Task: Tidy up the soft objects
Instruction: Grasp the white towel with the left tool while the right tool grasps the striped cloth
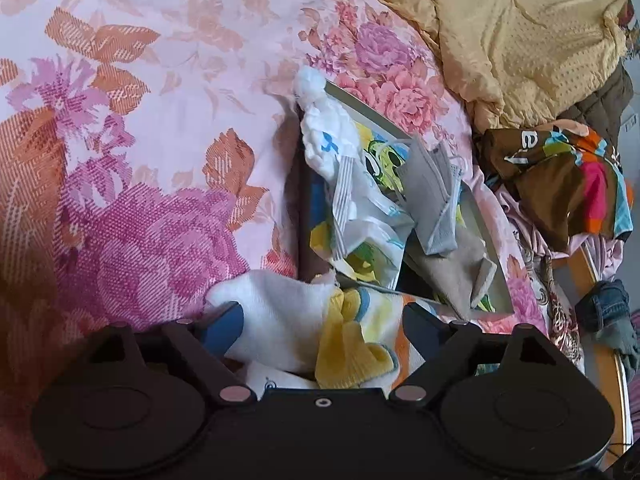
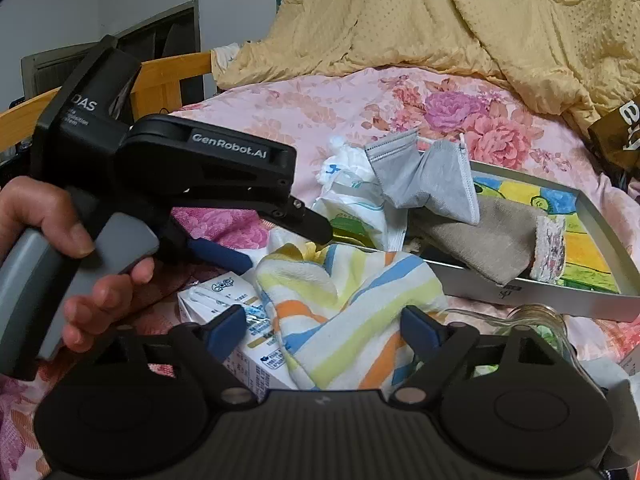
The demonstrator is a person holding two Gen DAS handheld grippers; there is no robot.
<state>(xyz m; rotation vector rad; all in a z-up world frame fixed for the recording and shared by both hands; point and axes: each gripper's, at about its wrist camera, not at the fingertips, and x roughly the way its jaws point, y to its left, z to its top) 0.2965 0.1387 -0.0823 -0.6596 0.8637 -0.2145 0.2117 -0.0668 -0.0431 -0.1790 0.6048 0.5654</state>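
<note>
Both grippers stand spread wide around one striped cloth [image 2: 344, 312] lying on the floral bedsheet [image 1: 160, 160]. It lies between the left gripper [image 1: 320, 320] fingers and the right gripper [image 2: 324, 328] fingers, gripped by neither, just beside the tray [image 2: 560, 300] of soft things.

We're in a home bedroom: a floral bedsheet [image 2: 340, 108] covers the bed, a rumpled yellow quilt [image 2: 460, 16] is heaped at its far end, and a wooden bed rail [image 2: 168, 74] runs along its left edge. Loose clothes [image 1: 568, 184] are piled on the sheet beside the quilt.
</note>
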